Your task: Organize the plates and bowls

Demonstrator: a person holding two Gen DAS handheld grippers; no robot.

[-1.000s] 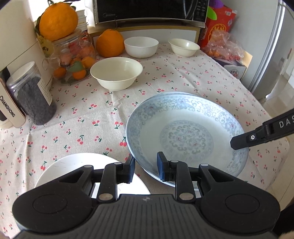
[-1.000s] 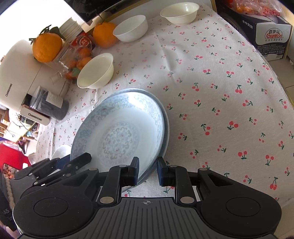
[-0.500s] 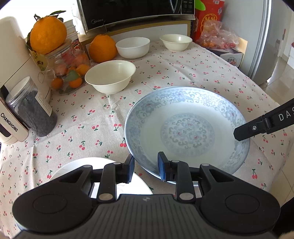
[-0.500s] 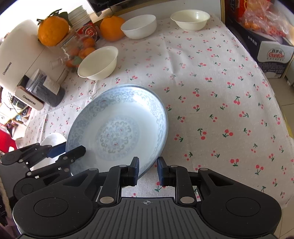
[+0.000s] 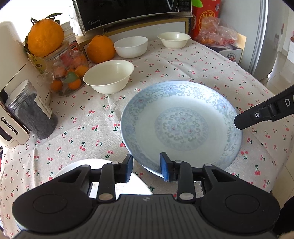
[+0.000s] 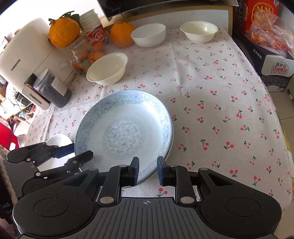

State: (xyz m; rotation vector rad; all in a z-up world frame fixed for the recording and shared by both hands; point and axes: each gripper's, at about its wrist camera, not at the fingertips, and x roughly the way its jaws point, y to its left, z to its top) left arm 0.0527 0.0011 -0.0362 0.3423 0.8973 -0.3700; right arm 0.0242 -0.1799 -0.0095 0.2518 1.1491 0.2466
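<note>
A blue-patterned plate [image 5: 181, 125] lies on the cherry-print tablecloth, and a second rim shows just under its right edge [image 6: 171, 145]. My left gripper [image 5: 146, 168] straddles the plate's near-left rim. Its jaws are opening and the pads stand off the rim. My right gripper [image 6: 148, 169] holds the near-right rim between its pads. A small white plate [image 5: 73, 169] sits under the left gripper. Three cream and white bowls stand behind: a large one [image 5: 108, 77] and two at the back [image 5: 130, 46] [image 5: 173, 39].
Along the left edge stand a dark-filled jar [image 5: 35, 114], a white appliance [image 5: 11, 73], a glass jar of fruit [image 5: 69, 71] and two big oranges. A microwave [image 5: 132, 11] is at the back. The table edge drops off at the right [image 6: 283, 128].
Both views have rolled a little. The gap between the left gripper's pads has widened around the plate's rim. The right gripper's gap looks the same.
</note>
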